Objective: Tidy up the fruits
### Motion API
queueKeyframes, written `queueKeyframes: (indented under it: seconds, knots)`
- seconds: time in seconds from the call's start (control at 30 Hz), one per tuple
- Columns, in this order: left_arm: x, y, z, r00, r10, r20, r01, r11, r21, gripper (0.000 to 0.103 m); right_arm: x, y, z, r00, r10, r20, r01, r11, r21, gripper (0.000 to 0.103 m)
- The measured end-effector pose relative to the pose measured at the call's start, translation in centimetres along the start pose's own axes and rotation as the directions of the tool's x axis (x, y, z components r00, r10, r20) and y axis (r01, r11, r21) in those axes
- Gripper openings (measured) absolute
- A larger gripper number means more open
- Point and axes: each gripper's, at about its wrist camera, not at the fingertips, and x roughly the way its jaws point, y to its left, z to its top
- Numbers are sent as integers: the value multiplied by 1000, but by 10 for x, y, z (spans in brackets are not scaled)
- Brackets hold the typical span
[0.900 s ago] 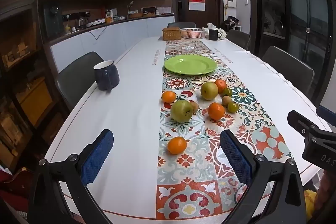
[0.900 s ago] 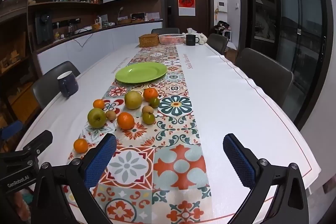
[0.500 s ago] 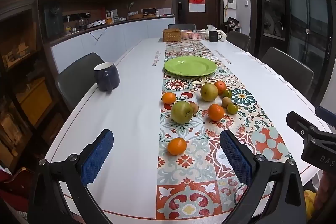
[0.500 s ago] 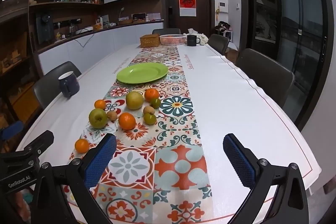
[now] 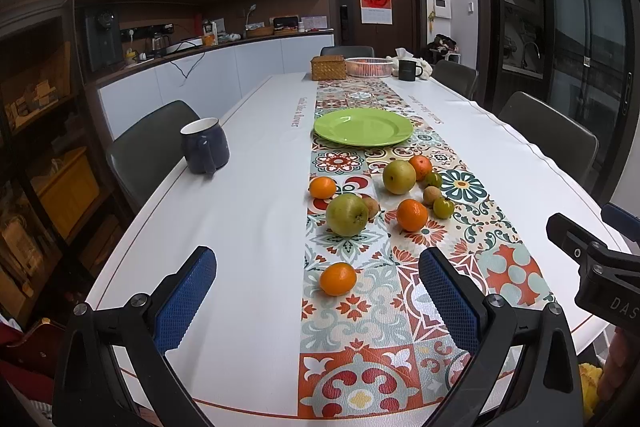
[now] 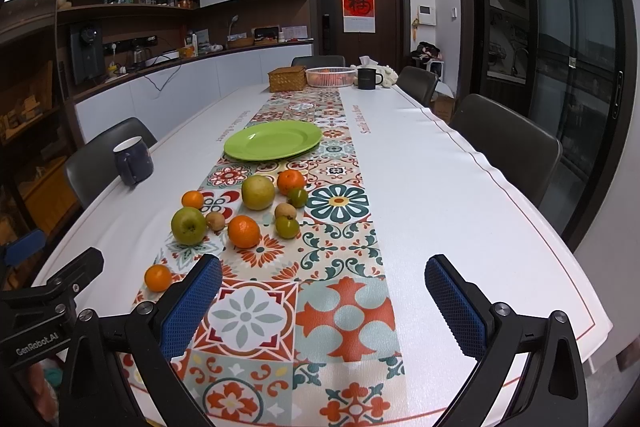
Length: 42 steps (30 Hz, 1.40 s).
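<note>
Several fruits lie loose on a patterned table runner [image 5: 352, 311]: a near orange [image 5: 338, 279] [image 6: 158, 277], a green apple [image 5: 346, 215] [image 6: 188, 225], a yellow-green apple [image 5: 399, 177] [image 6: 258, 192], more oranges [image 5: 412, 214] [image 6: 244, 231] and small green and brown fruits. An empty green plate [image 5: 363, 126] [image 6: 273, 140] sits beyond them. My left gripper [image 5: 320, 299] is open and empty, just short of the near orange. My right gripper [image 6: 324, 303] is open and empty over the runner's near end, right of the fruits.
A dark blue mug [image 5: 204, 145] [image 6: 133, 161] stands near the table's left edge. A wicker box [image 5: 328, 67], a pink basket [image 5: 369, 66] and a black mug [image 5: 408, 70] stand at the far end. Grey chairs [image 6: 504, 155] line both sides.
Both grippers have drifted very slightly; the fruits and plate have not moved. Both stay open.
</note>
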Motion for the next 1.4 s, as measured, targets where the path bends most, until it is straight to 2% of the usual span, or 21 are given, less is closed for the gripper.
queueKeyframes:
  seconds: [1.4]
  knots:
    - [1,1,-1,1000,0,1,0,1000,0,103,-5,2,1,1000,-1,9,1,1000,-2,102]
